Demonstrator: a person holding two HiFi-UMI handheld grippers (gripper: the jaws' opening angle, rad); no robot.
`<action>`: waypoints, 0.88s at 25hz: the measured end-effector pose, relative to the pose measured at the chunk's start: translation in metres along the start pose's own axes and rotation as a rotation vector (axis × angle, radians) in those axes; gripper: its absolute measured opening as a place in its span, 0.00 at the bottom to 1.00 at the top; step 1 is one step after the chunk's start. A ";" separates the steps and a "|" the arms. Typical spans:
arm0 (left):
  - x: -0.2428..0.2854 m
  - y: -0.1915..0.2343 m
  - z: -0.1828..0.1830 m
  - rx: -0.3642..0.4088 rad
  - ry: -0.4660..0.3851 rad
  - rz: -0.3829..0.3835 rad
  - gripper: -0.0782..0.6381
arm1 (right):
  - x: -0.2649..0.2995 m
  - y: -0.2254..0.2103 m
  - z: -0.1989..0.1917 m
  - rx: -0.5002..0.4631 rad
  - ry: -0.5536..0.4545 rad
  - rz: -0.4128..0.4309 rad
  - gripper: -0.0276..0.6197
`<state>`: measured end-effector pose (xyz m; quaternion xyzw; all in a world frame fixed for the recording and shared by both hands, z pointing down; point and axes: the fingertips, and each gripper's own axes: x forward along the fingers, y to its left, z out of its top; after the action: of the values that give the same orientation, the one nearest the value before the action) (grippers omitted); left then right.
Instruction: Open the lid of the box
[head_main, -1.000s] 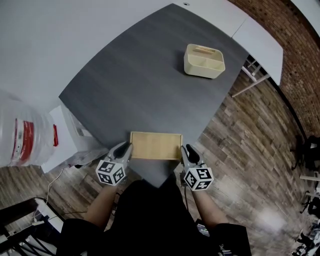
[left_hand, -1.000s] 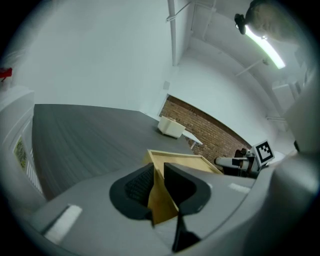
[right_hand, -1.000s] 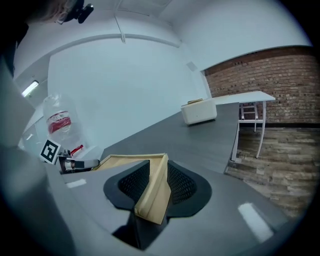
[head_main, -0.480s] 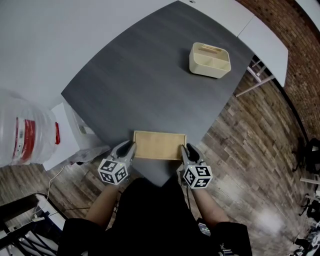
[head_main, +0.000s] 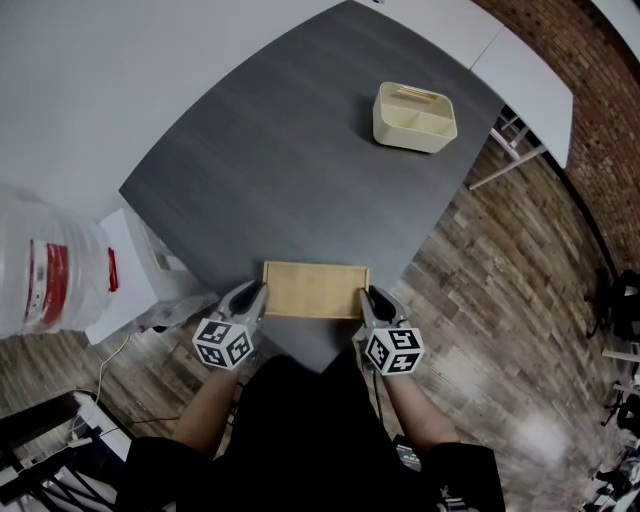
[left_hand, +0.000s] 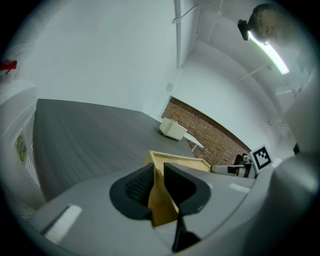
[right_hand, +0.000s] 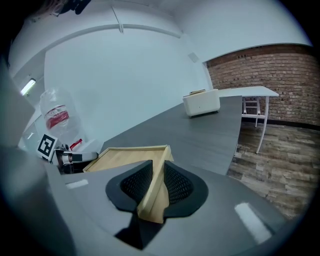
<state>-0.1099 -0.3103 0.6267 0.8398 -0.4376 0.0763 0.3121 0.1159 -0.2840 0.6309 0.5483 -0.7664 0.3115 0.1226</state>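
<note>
A flat, light wooden box (head_main: 315, 290) lies at the near corner of the dark grey table (head_main: 300, 170). My left gripper (head_main: 254, 294) is at the box's left end. In the left gripper view the box's wooden edge (left_hand: 162, 202) stands between the pads, and that gripper (left_hand: 159, 170) is shut on it. My right gripper (head_main: 367, 298) is at the box's right end. Its jaws have just been closing, and in the right gripper view the gripper (right_hand: 159, 169) has its pads pressed on the raised wooden edge (right_hand: 150, 200). The lid lies flat.
A cream divided bin (head_main: 414, 117) stands at the table's far right. A large water jug (head_main: 45, 270) and white clutter sit left of the table. White tables (head_main: 520, 70) lie beyond, with wood floor to the right. The table's corner ends just below the box.
Both grippers stay at the ends of the box, and the box has not moved. The picture only shifts a little with the head.
</note>
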 end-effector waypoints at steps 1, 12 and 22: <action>0.000 0.000 0.000 -0.002 0.001 0.003 0.19 | 0.000 0.000 0.000 0.008 0.001 0.002 0.16; 0.001 0.003 0.000 -0.015 0.012 0.010 0.20 | 0.000 -0.004 0.000 0.025 0.005 0.008 0.17; 0.001 0.005 0.000 -0.023 0.013 0.013 0.20 | -0.010 -0.030 0.001 0.086 -0.011 -0.025 0.15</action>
<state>-0.1135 -0.3131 0.6292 0.8327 -0.4418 0.0788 0.3243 0.1470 -0.2828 0.6348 0.5643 -0.7460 0.3396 0.0984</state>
